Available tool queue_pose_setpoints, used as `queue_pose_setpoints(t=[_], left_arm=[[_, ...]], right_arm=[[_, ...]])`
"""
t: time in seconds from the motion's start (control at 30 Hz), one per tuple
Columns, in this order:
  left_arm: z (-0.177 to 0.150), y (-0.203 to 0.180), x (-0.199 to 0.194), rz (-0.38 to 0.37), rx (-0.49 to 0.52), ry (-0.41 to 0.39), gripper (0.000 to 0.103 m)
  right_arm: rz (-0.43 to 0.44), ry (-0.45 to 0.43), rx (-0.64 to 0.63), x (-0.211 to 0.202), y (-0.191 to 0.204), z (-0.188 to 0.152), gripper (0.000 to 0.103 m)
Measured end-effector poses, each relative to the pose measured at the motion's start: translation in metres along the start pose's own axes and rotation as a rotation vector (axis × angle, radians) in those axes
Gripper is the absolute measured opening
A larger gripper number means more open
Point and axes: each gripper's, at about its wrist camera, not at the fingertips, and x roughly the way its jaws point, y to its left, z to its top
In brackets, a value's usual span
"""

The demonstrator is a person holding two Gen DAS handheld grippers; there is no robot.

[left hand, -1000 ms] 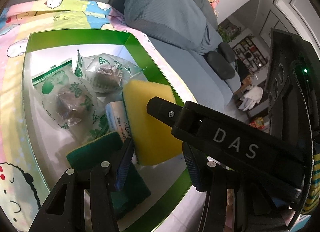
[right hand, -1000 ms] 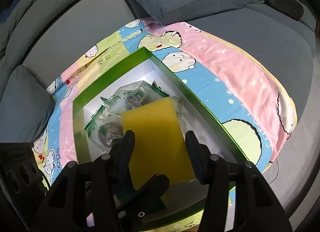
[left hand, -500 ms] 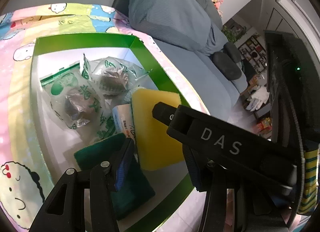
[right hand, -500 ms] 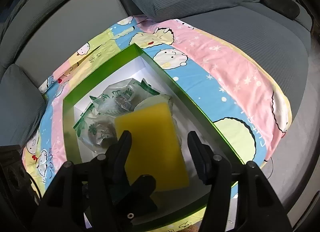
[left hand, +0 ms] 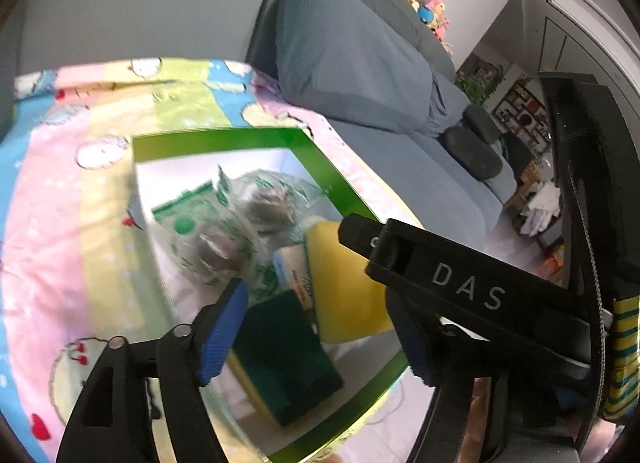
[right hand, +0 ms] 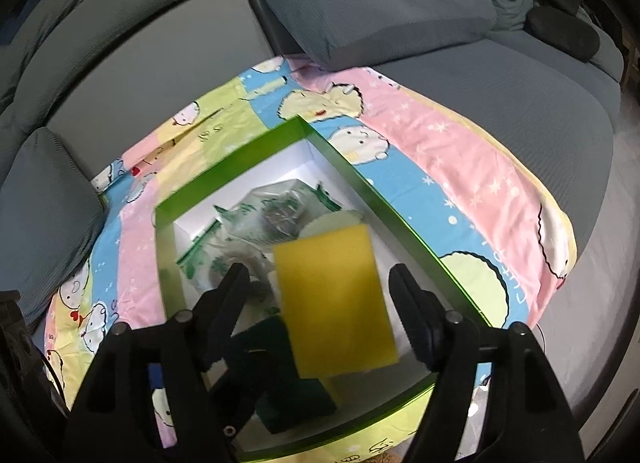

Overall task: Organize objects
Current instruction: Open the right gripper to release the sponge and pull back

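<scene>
Both tongs gape wide, gripping nothing. The yellow sponge lies in the green box on the sofa's cartoon blanket, between the right tongs' spread fingers without touching them. The left tongs hover above the dark green scouring pad beside it.

Legible text is confined to one item. The letters "D A S" stand in pale capitals on the black body of the right tongs, seen from the left wrist view. Green printing covers the clear bags inside the green box, but it is blurred and cannot be read. A small packet beside the yellow sponge carries print, also illegible. In the right wrist view nothing is readable.
</scene>
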Motion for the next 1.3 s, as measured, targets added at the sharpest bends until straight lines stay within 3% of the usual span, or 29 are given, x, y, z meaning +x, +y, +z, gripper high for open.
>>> queue_pose_setpoints(t=[0.53,0.7,0.77,0.87,1.3], left_arm=[[0.002,0.01,-0.067,0.122,0.112,-0.162,0.085],[-0.001,0.009,-0.089,0.142,0.143,-0.23,0.094],[0.0,0.01,-0.096,0.127,0.142,-0.237,0.094],[-0.002,0.011,-0.103,0.124,0.155,-0.243,0.094],[-0.007,0.028,-0.118,0.113,0.132,-0.227,0.098]], right_arm=[[0.042,-0.19,-0.014,-0.056,0.018,-0.003,0.085],[0.058,-0.267,-0.014,-0.08,0.021,-0.005,0.089],[0.062,-0.302,-0.011,-0.09,0.022,-0.007,0.094],[0.045,-0.344,-0.014,-0.103,0.026,-0.01,0.095],[-0.037,-0.399,-0.008,-0.119,0.041,-0.019,0.099]])
